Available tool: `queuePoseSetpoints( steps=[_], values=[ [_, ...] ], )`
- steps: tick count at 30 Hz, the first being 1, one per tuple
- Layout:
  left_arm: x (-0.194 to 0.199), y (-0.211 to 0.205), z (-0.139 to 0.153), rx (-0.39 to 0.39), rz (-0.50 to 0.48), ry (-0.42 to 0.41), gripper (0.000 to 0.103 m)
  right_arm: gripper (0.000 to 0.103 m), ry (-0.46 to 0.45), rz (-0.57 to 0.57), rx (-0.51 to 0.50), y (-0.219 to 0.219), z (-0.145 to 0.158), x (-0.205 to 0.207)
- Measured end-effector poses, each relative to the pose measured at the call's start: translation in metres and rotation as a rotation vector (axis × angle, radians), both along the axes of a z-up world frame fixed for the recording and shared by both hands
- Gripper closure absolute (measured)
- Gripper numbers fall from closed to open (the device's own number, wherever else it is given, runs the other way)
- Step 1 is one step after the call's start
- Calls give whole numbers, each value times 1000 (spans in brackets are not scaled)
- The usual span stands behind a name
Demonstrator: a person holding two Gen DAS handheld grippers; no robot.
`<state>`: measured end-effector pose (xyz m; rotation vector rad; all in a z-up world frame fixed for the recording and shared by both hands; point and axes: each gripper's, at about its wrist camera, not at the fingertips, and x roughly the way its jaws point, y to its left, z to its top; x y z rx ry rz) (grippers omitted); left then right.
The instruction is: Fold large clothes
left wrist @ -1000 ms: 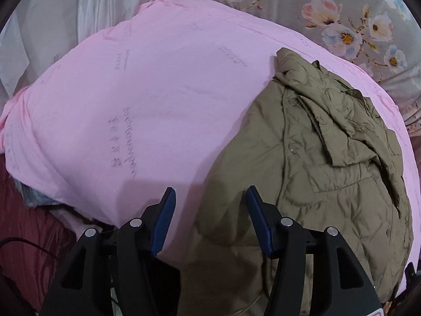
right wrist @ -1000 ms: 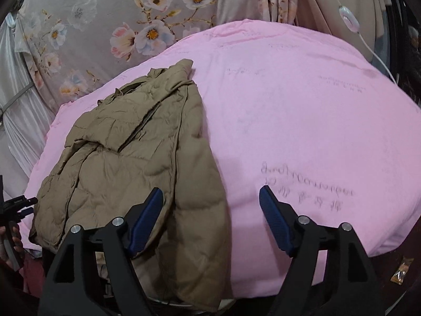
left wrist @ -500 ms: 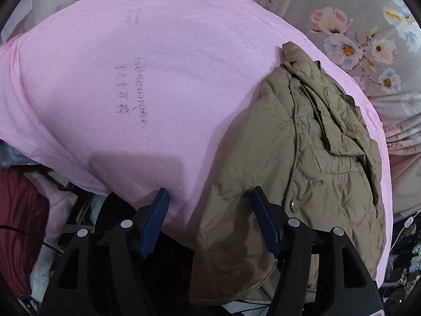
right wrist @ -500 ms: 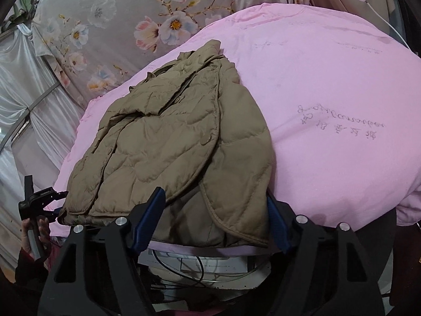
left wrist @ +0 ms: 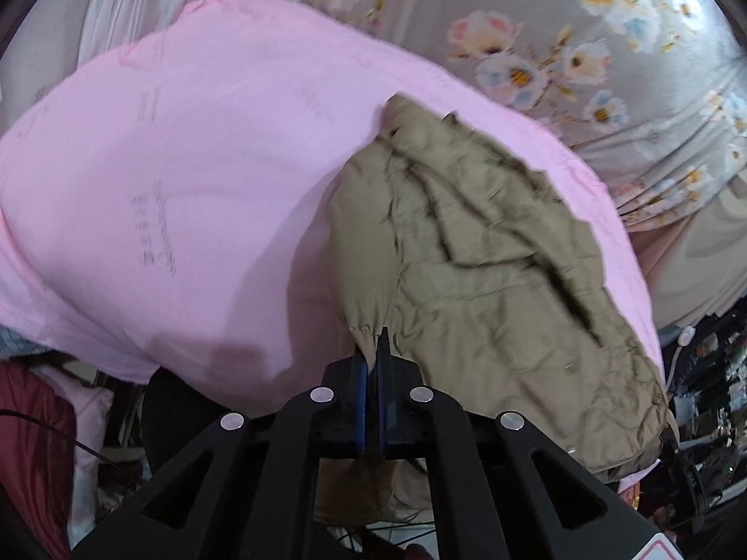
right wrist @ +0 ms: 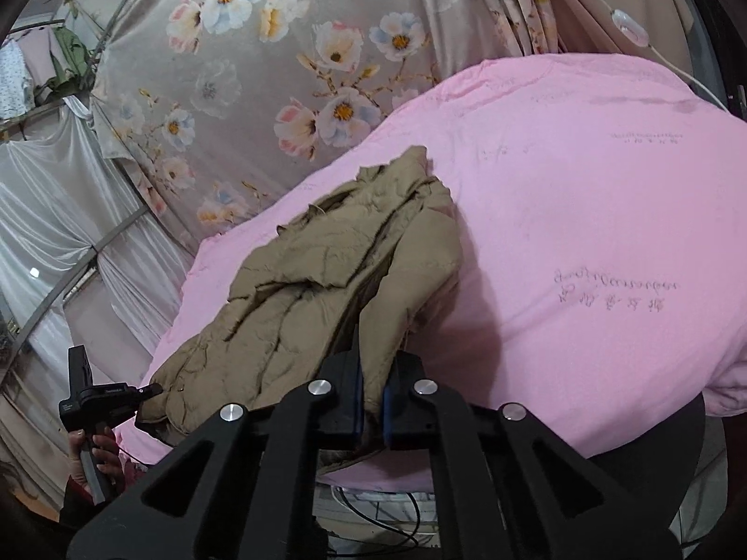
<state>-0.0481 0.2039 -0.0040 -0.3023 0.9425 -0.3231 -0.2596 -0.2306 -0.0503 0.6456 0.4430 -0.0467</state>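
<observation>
An olive-brown quilted jacket (left wrist: 485,280) lies crumpled on a pink blanket (left wrist: 186,186), its near hem hanging over the front edge. My left gripper (left wrist: 371,350) is shut on the jacket's near hem corner. In the right wrist view the jacket (right wrist: 327,298) lies left of centre on the pink blanket (right wrist: 583,233). My right gripper (right wrist: 371,387) is shut on a thick fold of its near edge, which lifts up from the blanket. The other gripper (right wrist: 107,394), hand-held, shows at the jacket's far left corner.
A grey floral curtain (right wrist: 261,70) hangs behind the blanket, with white drapes (right wrist: 56,214) at left. A white cord with a switch (right wrist: 630,32) runs at upper right. Dark red fabric (left wrist: 32,443) and cables lie below the blanket's front edge.
Both grippers were open above the jacket's near edge; now both have closed on the jacket's hem. The fabric at the right gripper is lifted off the blanket.
</observation>
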Motion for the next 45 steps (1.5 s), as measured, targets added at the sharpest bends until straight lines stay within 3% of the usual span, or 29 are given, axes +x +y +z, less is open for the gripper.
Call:
queuePoseSetpoints(
  steps=[10,13,17,21,28,35,37,40,41,42,43,44,45],
  values=[
    [-44,17,130,-182,-52,-276,103,99,-315,7,-148,11,114,-36],
    [-30,18,159,-197,-34,-342,103,99,-386,-28,-181,0,148,-29],
    [22,1,176,-141,16,-376,103,99,-392,-87,-198,-26,170,13],
    [88,-30,159,-16,67,-331,103,99,-284,-157,-190,-58,162,87],
    [185,-88,82,215,121,-200,103,99,-58,-240,-225,-83,103,198],
    [236,-124,-1,400,121,-79,100,97,88,-246,-213,-94,49,248],
    [239,-123,-12,406,125,-69,97,95,79,-254,-212,-94,46,246],
    [233,-113,-2,355,145,-90,89,84,24,-265,-201,-96,52,231],
    [229,-108,8,328,154,-115,88,69,-4,-278,-205,-96,56,224],
    [226,-107,20,310,161,-135,88,39,-36,-300,-212,-95,61,217],
    [224,-104,29,299,169,-153,88,28,-83,-340,-224,-95,67,208],
    [222,-103,39,304,183,-177,85,26,-119,-368,-233,-94,74,201],
    [221,-102,48,324,202,-199,75,26,-141,-379,-241,-93,80,197]
  ],
)
